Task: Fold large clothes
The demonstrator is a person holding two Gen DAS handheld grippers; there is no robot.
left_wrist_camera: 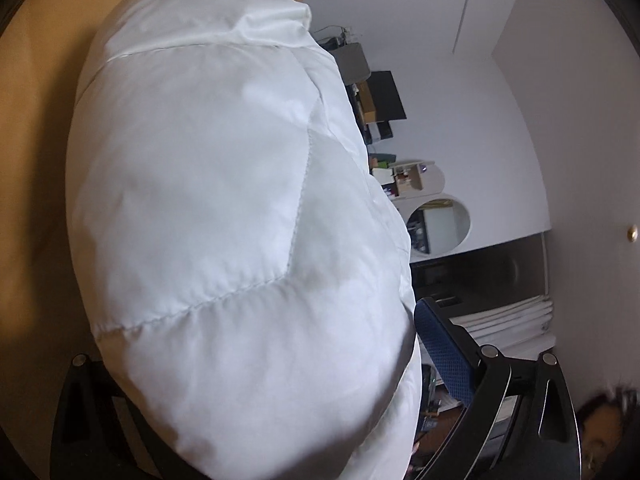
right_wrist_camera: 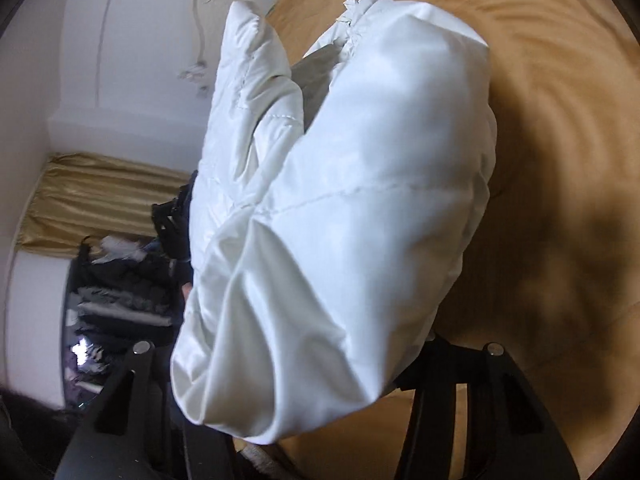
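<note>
A white quilted puffer jacket (left_wrist_camera: 224, 216) fills the left wrist view, bulging between the fingers of my left gripper (left_wrist_camera: 280, 408), which is shut on its fabric; the blue-padded right finger (left_wrist_camera: 444, 352) shows beside it. In the right wrist view the same jacket (right_wrist_camera: 352, 216) hangs bunched and lifted over the tan bed cover (right_wrist_camera: 560, 120). My right gripper (right_wrist_camera: 304, 396) is shut on a bunched end of it, with both black fingers (right_wrist_camera: 120, 392) flanking the cloth. The fingertips are hidden by fabric.
Tan bed cover (left_wrist_camera: 36, 160) lies behind the jacket. Shelves with boxes (left_wrist_camera: 380, 104) and a white cabinet (left_wrist_camera: 436, 220) stand along the wall. A gold curtain (right_wrist_camera: 100, 196) and a pile of dark clothes (right_wrist_camera: 120, 292) show at left. A person's face (left_wrist_camera: 600, 432) is at bottom right.
</note>
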